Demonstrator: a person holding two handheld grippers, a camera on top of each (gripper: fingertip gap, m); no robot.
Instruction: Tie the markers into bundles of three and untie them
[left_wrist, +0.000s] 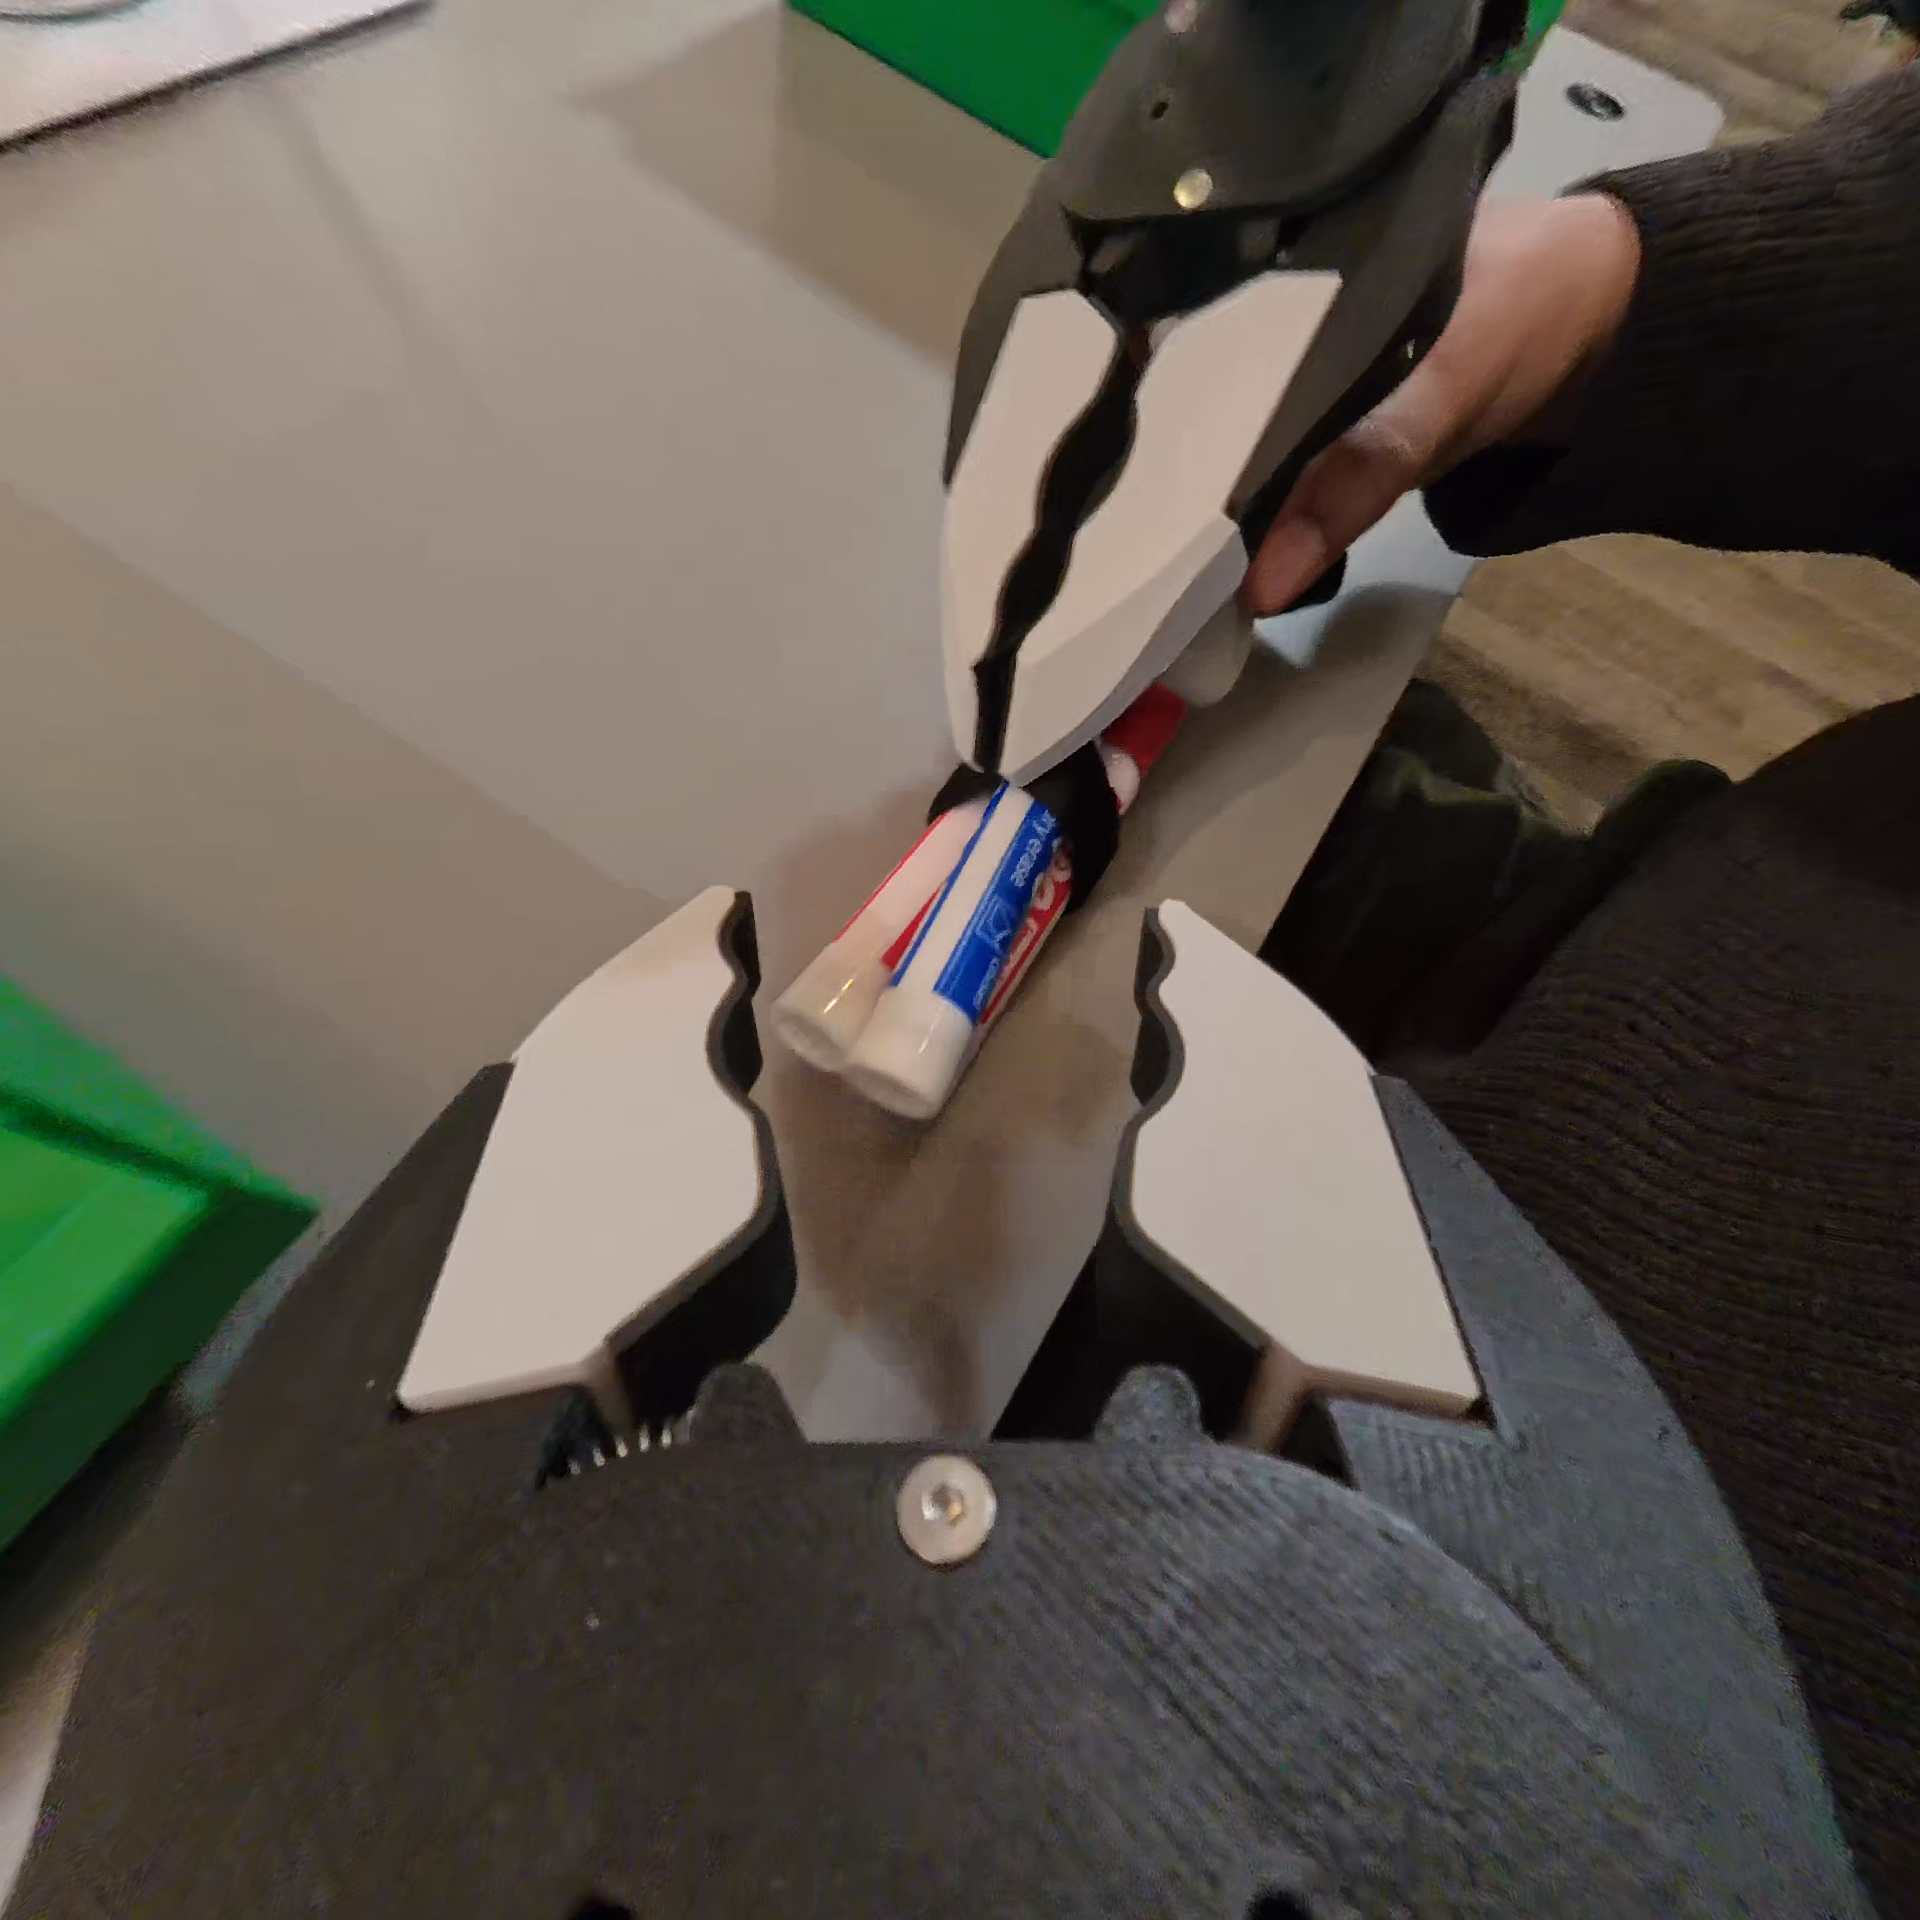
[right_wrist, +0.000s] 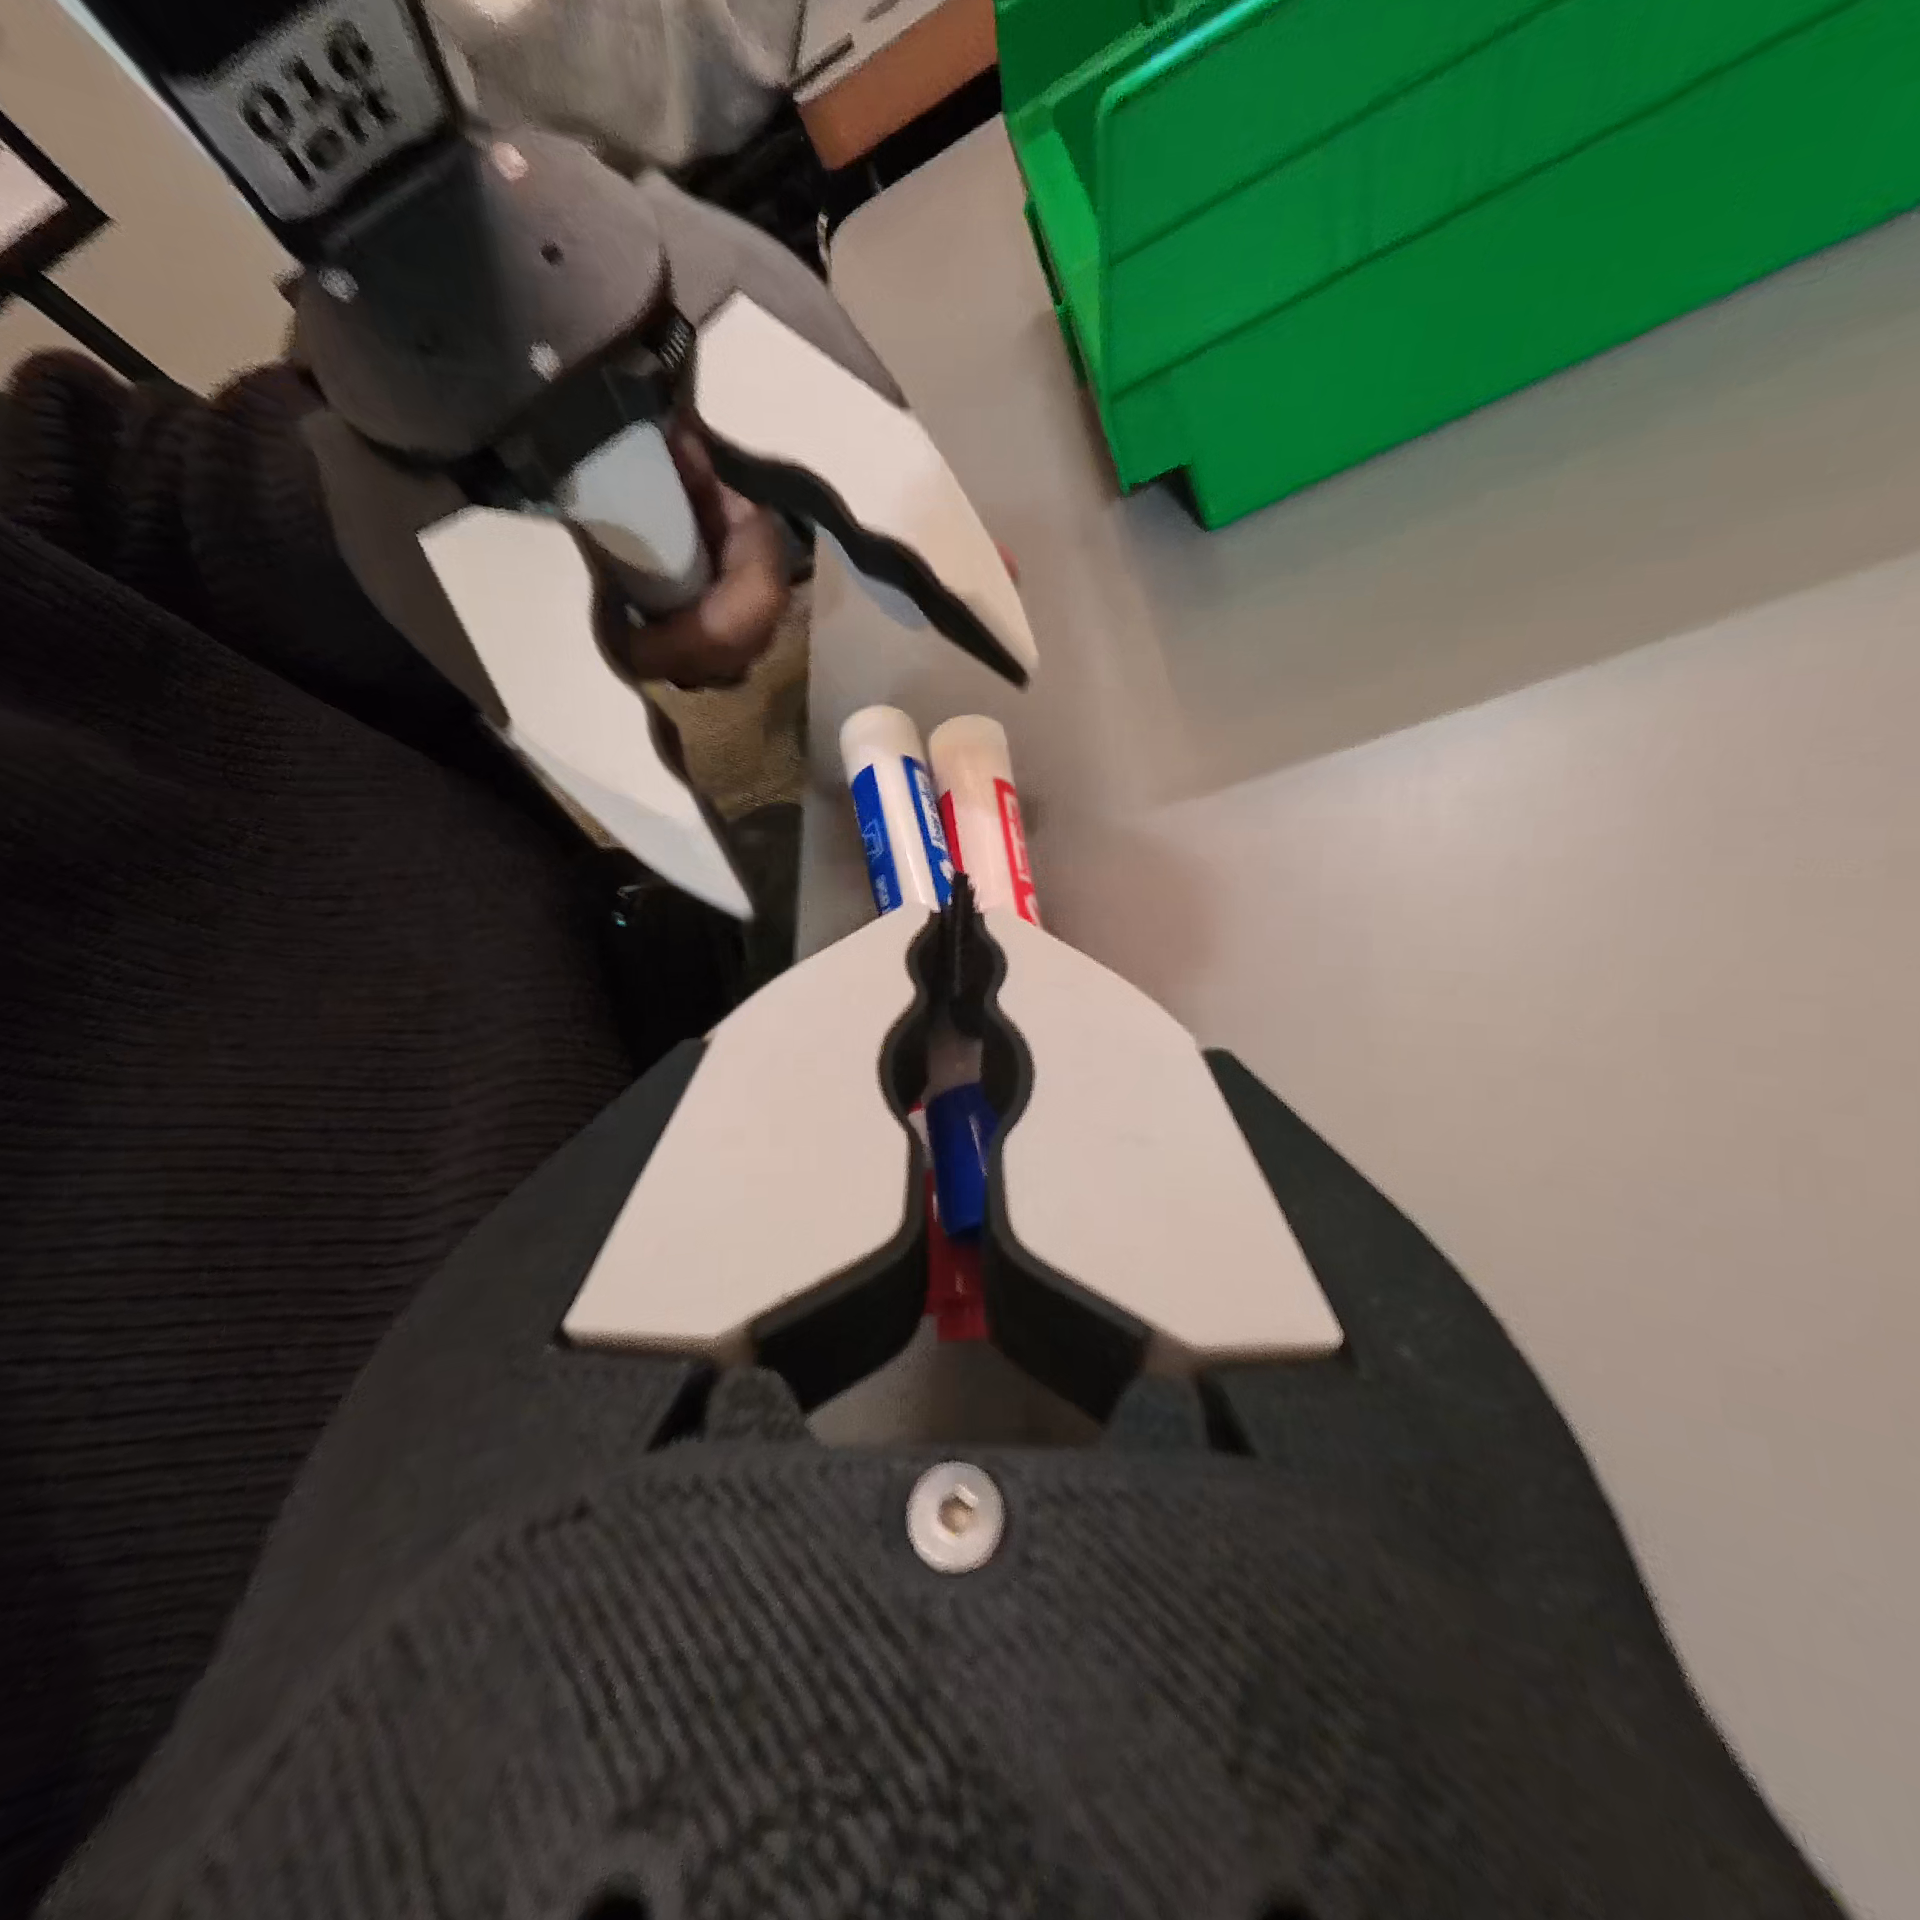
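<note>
Right gripper (right_wrist: 961, 914) pinched down to a narrow slit on a black band (left_wrist: 1086, 821) wrapped around two dry-erase markers (left_wrist: 920, 987), one blue-labelled (right_wrist: 894, 821) and one red-labelled (right_wrist: 992, 821), bundled side by side near the edge of the pale grey table (left_wrist: 364, 520). Left gripper (left_wrist: 945, 935) spread wide and empty, fingers either side of the markers' white ends without touching. Green bins (right_wrist: 1455, 229) well apart at the far side.
</note>
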